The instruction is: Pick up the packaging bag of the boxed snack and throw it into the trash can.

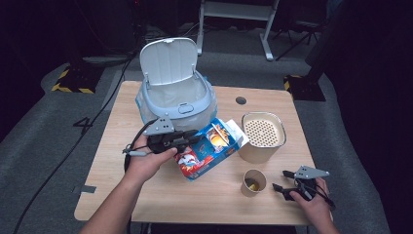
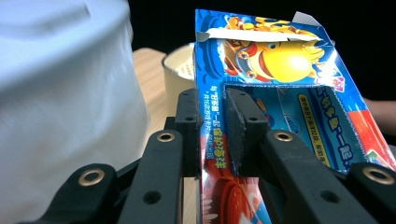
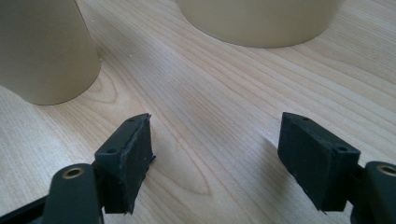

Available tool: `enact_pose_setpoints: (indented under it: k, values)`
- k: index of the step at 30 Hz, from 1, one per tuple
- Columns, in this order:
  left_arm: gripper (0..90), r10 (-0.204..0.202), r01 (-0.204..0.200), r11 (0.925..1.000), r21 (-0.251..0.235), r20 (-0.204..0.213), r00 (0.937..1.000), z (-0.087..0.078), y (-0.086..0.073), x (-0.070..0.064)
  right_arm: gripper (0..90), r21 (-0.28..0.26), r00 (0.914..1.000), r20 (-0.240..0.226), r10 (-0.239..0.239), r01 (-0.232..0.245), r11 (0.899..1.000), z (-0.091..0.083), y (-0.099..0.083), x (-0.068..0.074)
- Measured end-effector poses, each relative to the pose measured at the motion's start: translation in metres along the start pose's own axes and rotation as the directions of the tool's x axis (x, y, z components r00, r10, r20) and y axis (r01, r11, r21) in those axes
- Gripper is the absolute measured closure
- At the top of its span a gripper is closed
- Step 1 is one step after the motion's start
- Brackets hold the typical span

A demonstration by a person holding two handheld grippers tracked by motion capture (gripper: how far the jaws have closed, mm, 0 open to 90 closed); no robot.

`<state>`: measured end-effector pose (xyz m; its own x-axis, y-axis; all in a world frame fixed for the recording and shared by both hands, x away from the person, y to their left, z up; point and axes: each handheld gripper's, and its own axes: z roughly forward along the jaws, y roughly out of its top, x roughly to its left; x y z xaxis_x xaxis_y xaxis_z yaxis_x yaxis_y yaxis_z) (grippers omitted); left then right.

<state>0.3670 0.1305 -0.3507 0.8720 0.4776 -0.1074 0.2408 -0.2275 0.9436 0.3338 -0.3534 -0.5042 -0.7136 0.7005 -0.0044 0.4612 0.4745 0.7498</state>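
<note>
A torn-open blue and red cardboard box (image 1: 210,147) with a cartoon print lies tilted at the table's middle. My left gripper (image 1: 193,137) is shut on the box's edge; in the left gripper view the box (image 2: 280,93) stands between the two pads (image 2: 189,126). A small paper cup (image 1: 253,182) stands near the front right, with something yellowish inside. My right gripper (image 1: 282,180) rests open just right of that cup, low over the wood. In the right gripper view the cup (image 3: 44,51) is at upper left and nothing lies between the gripper (image 3: 217,154) jaws.
A light blue bin (image 1: 176,92) with its lid raised and a white liner stands at the back left, close to my left gripper. A beige container (image 1: 263,136) with a perforated top stands right of the box. A round hole (image 1: 240,100) is in the tabletop behind it.
</note>
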Motion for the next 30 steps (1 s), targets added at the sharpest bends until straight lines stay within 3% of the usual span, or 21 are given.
enact_pose_setpoints:
  k: [8,15,17,25,29,30]
  values:
    - [75.9,0.012,-0.012,0.9977,-0.067,-0.003,0.9999,-0.013,0.023,0.002,26.3,0.000,1.0000,0.000,0.000,0.000,1.000,0.000,0.000,0.000]
    - [75.8,0.040,-0.044,0.9901,-0.133,-0.033,0.9987,-0.024,0.048,0.005,26.2,0.000,1.0000,0.001,-0.001,0.001,1.000,0.000,0.000,0.000]
    - [75.9,0.053,-0.062,0.9859,-0.156,-0.060,0.9968,-0.028,0.059,0.008,26.3,0.000,1.0000,0.001,-0.001,0.001,1.000,0.000,0.000,0.000]
    - [75.9,0.047,-0.076,0.9716,-0.224,-0.131,0.9903,-0.035,0.079,0.019,26.2,0.000,1.0000,0.001,-0.001,0.001,1.000,0.000,0.000,0.000]
    - [75.9,0.018,-0.062,0.9626,-0.264,-0.165,0.9861,-0.039,0.087,0.027,26.2,0.000,1.0000,0.001,-0.001,0.001,1.000,0.000,0.000,0.000]
    - [75.9,0.005,-0.059,0.9564,-0.286,-0.188,0.9822,-0.040,0.089,0.030,26.2,0.000,1.0000,0.001,-0.001,0.001,1.000,0.000,0.000,0.000]
